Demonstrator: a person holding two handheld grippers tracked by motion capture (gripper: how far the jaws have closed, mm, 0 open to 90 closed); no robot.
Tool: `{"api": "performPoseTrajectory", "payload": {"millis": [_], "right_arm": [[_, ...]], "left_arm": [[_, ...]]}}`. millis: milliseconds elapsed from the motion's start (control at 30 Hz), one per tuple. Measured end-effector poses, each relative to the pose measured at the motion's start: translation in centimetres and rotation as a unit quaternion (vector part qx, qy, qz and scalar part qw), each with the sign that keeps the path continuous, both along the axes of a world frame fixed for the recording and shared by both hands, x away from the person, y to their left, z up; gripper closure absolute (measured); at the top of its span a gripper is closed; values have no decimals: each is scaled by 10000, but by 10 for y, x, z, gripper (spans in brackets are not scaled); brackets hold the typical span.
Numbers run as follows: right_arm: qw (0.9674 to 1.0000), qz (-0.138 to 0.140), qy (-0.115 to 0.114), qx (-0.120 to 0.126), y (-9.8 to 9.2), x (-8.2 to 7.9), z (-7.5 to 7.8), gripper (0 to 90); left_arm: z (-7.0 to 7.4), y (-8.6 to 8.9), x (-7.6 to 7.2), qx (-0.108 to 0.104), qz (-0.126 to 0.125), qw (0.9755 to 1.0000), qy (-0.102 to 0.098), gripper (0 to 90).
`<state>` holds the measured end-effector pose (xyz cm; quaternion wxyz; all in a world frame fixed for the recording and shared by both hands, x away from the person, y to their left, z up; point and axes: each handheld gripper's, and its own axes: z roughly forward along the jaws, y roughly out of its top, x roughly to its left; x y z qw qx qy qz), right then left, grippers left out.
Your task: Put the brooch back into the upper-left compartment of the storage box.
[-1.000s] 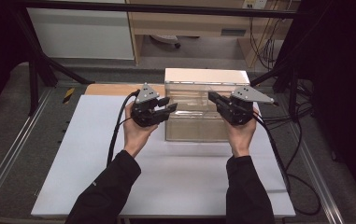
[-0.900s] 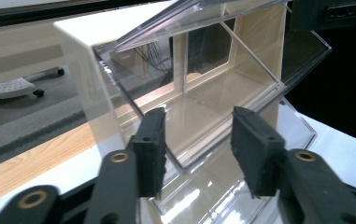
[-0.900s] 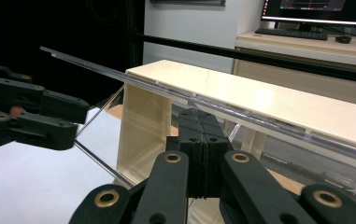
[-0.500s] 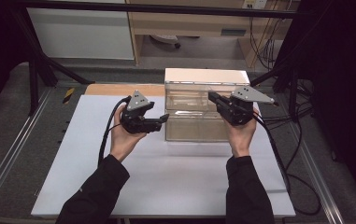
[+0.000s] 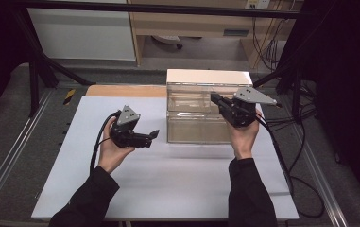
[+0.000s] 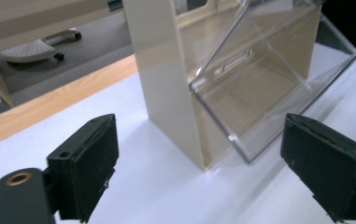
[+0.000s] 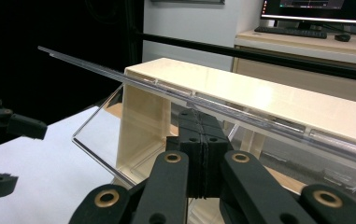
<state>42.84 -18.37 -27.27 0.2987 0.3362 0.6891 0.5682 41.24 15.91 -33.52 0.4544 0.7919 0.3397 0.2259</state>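
Two hand-held grippers are at work here, one in each of the person's hands. The left hand-held gripper [image 5: 142, 137] sits low over the white table [image 5: 177, 189], its jaws having just been opening and now spread wide with nothing between them, well apart from the one storage box [image 5: 206, 104]. The right hand-held gripper [image 5: 220, 101] is up against the box's right front, its jaws clenched tight together; in the right gripper view its tips [image 7: 199, 126] sit right at the raised clear flap [image 7: 175, 93], though whether they actually pinch the flap's edge I cannot tell. The box is a single cream-sided unit with two clear-fronted compartments stacked one above the other, standing at the far middle of the table. In the left gripper view its lower clear door [image 6: 264, 93] tilts outward. The white sheet covers most of the table, with a strip of bare wood [image 5: 121, 91] showing along the far edge left of the box. Metal rails run along both sides, and cables [image 5: 300, 156] trail off to the right over grey floor. The near half of the table gives open room for both hands. Beyond stand a white cabinet [image 5: 83, 33] and a wooden desk [image 5: 201, 23].
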Motion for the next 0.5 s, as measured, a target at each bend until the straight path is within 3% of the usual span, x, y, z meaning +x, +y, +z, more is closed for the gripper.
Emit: {"api": "performPoseTrajectory", "payload": {"millis": [500], "right_arm": [[10000,-17,41,40,1,1,0,900]], "left_arm": [[-43,37,-20,201,253,9991,278,65]]}}
